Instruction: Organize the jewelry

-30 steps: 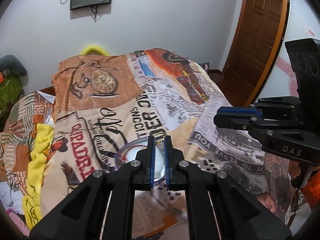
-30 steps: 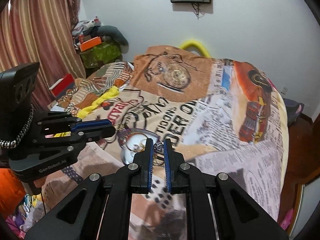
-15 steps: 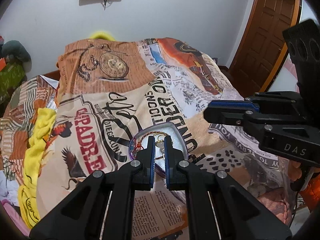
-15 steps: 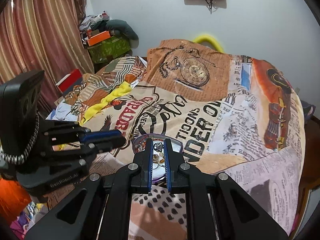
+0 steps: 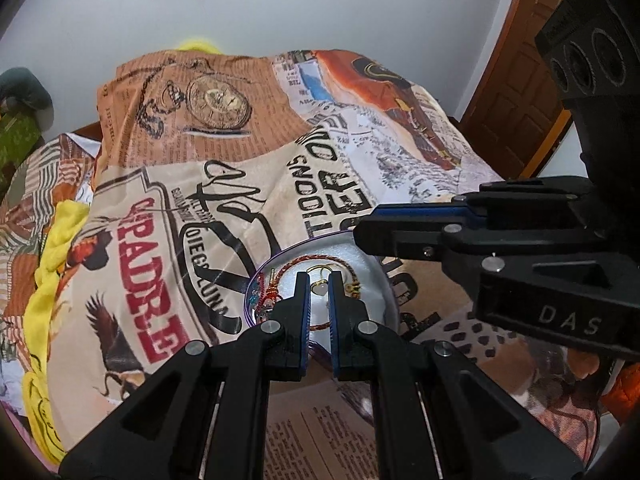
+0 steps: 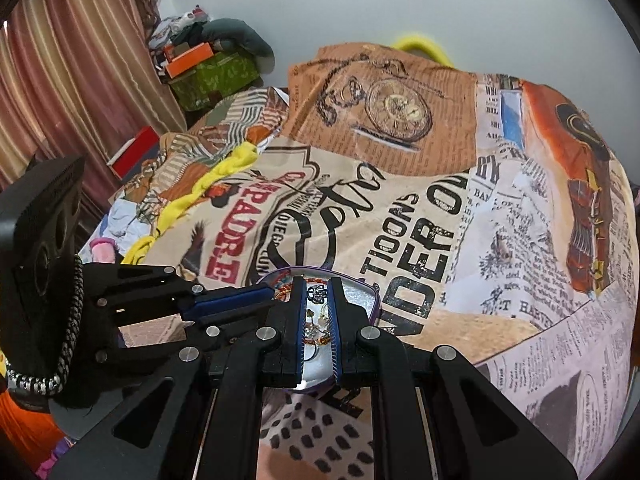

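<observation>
A shiny heart-shaped tray with a purple rim lies on the printed bedspread. It holds a red braided cord bracelet, a gold ring with a pale stone, a dark crown-shaped ring and other small pieces. My left gripper hovers just above the tray, jaws a narrow gap apart, holding nothing. My right gripper hovers over the tray from the other side, jaws likewise narrowly apart and empty. Each gripper shows in the other's view, the right one and the left one.
The bedspread covers the whole bed. Yellow cloth lies bunched at its left side. Boxes and clutter stand by the curtain. A wooden door is at the right.
Both grippers have moved forward and down toward the tray, which now looms larger between their fingers. The jaw gaps are unchanged.
</observation>
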The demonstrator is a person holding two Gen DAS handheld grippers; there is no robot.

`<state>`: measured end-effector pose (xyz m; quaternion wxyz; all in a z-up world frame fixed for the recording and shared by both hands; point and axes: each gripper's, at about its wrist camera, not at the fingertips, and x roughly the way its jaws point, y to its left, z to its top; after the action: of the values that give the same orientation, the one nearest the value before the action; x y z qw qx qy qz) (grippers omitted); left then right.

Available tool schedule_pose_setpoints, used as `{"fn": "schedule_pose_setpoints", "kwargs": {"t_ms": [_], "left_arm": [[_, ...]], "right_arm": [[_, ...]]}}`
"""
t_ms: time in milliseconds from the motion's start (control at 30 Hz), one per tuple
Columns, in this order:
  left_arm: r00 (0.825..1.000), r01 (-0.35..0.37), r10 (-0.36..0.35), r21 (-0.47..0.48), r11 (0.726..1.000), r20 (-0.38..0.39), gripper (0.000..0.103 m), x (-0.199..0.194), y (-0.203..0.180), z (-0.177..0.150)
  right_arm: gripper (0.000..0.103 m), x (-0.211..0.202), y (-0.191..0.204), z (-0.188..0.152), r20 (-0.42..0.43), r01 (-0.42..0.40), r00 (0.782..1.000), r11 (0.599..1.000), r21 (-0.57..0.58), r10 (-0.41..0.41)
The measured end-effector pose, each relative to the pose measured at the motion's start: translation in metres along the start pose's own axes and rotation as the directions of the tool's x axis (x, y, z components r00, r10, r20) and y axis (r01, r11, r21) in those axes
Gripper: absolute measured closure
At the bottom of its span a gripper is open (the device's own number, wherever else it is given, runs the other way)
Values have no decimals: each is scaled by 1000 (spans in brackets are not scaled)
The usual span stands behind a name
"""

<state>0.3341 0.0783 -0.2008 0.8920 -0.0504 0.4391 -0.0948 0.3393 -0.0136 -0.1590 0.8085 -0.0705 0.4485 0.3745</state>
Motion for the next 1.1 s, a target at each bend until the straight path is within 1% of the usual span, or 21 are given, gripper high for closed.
{"fn": "schedule_pose_setpoints", "kwargs": {"t_ms": [267,400,600,633,700,733,767,800,933,1100], "left_arm": [[999,23,-24,-38,999,-23,96,13,9,-2],[1000,20,-21,-32,999,-20,96,13,8,-2],[1000,-2,2,1,1000,-18,96,7,1,-3],[1000,-5,5,5,1000,-16,96,5,0,-3],[1000,-16,16,12,1000,-13,94,0,-2,-3],[1000,-20,20,15,1000,-10,93,-4,-3,-3],[1000,-23,23,17,1000,-5,93,-8,-4,-3],[1000,-25,25,18,1000,-1,93,-12,-5,-3],[998,-45,44,25,999,33,93,-35,-10,-1],[991,-69,65,24,997,114,93,-81,-18,2]], "right_arm": [[94,20,-11,-2,-42,4,999,1000,28,-3],[94,25,-14,-5,-57,22,998,999,30,-21],[93,25,-14,-6,-83,29,996,999,30,-26],[92,24,-13,-6,-88,28,996,999,32,-26],[85,22,-13,-5,-93,26,995,999,40,-22],[83,20,-13,-5,-92,23,996,999,47,-19],[79,15,-12,-4,-83,20,996,998,54,-15],[78,10,-11,-4,-73,19,997,998,56,-15],[78,-9,-3,-2,-34,37,999,998,41,-36],[78,-52,13,-2,59,64,996,998,16,-65]]}}
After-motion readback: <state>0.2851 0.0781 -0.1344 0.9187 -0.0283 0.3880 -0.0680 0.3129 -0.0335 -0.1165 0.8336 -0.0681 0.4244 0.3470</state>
